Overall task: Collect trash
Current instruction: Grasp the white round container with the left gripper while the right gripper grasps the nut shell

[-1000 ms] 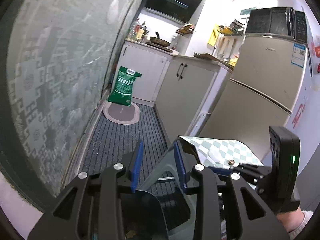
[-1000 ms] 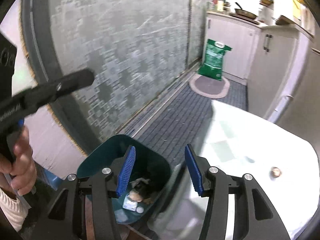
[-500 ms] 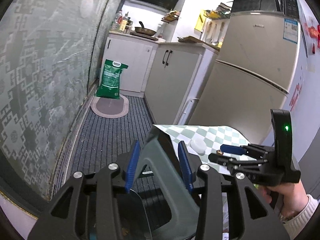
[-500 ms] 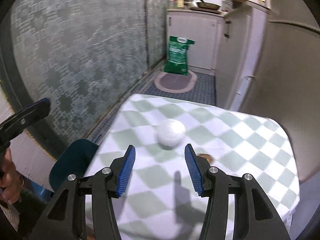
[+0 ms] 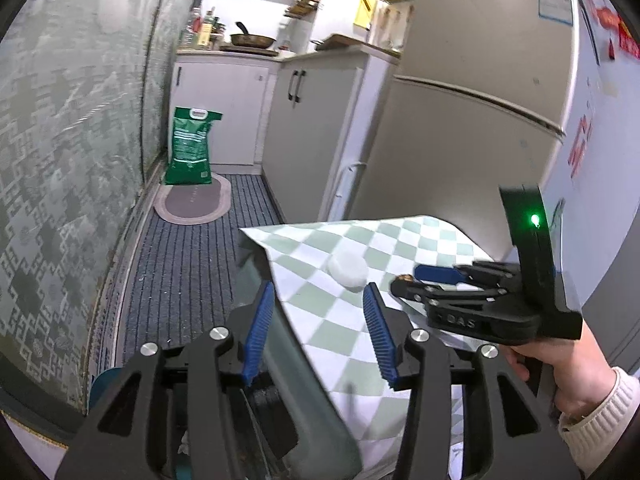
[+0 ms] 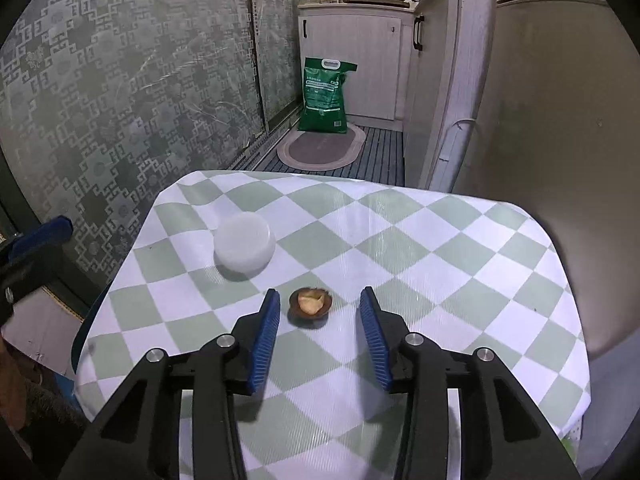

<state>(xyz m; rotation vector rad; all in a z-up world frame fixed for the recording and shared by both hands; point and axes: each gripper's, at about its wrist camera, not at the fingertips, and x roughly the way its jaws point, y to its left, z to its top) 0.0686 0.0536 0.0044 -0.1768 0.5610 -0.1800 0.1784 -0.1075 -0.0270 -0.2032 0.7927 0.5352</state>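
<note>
In the left wrist view, the left gripper (image 5: 318, 332) hangs with its blue fingers spread wide and holding nothing, over the near corner of the checked table (image 5: 404, 236); below it sits a grey bin lid or flap (image 5: 296, 380), though what it belongs to is hard to make out. Beyond the white lid (image 5: 347, 269), on the same cloth, the right gripper (image 5: 404, 280) reaches in from the side. In the right wrist view, the right gripper (image 6: 318, 330) is likewise parted and empty, and the brown nutshell (image 6: 311, 301) lies on the table between its fingertips, just this side of the white lid (image 6: 245, 247). The shell is small and rounded, so I judge that closing off-centre could flick it across the smooth cloth or off the table edge; pressing down could also drag the cloth. Counted on the table: one nutshell, one white lid. Past the table stand one green sack (image 6: 325, 96) and one oval mat (image 6: 320, 148)
</note>
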